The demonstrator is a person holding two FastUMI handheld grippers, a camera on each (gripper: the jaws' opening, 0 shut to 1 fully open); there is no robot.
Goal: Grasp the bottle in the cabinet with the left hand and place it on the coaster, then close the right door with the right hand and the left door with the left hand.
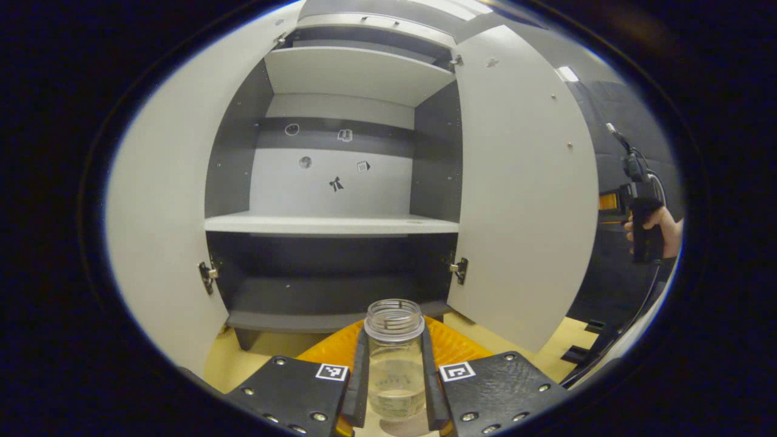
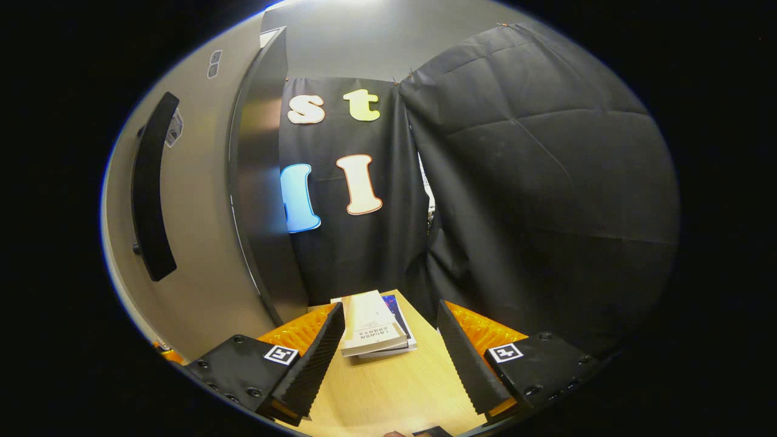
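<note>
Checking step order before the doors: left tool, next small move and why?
Probably lower the bottle and open the left tool. Both its fingers press the bottle's sides, and an orange surface that could be the coaster shows right behind it; whether the base already rests there can't be told. Both cabinet doors stand open, and the right tool is open beside the right door.

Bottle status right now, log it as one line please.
left gripper shut on bottle | both cabinet doors open | right gripper open

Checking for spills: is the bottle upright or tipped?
Upright: the bottle stands vertical, open mouth on top, between the left gripper fingers.
</note>
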